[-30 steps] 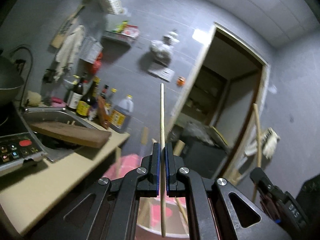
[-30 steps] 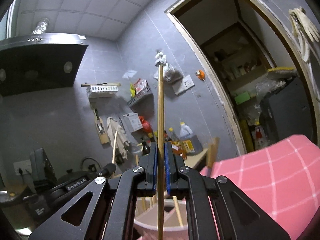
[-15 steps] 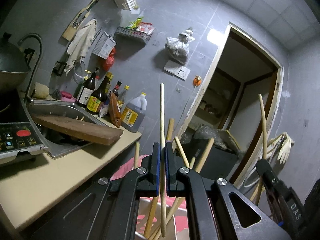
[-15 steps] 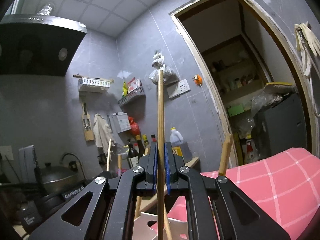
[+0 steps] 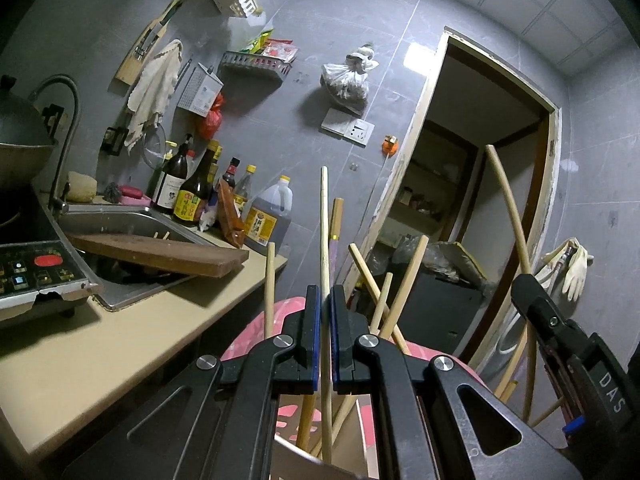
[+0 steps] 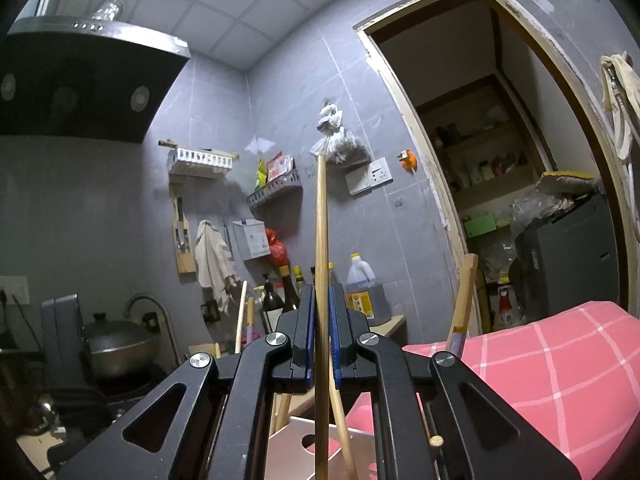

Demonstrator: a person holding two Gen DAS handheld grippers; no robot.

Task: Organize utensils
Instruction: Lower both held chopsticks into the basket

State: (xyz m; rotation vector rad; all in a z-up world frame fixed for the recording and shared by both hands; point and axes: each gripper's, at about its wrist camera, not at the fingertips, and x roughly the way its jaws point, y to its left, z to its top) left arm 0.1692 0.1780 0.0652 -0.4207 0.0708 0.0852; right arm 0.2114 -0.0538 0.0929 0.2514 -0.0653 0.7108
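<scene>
- We see a beige counter (image 5: 120,344) along the left, its far end stopping short of the doorway (image 5: 480,200).
- A steel sink (image 5: 120,216) is let into the counter near its back edge, and a dark wooden board (image 5: 160,254) lies across the sink's near right corner.
- At the counter's far end stand dark sauce bottles (image 5: 192,196) and a large oil jug (image 5: 272,212), close together against the grey tiled wall.
- A cloth (image 5: 152,88) hangs above the sink; a tied plastic bag (image 5: 348,80) hangs over a wall socket (image 5: 358,132).
- We find a range hood (image 6: 80,80) at upper left, with a lidded wok (image 6: 116,344) below it.
- A pink checked cloth (image 6: 540,380) fills the lower right.
</scene>
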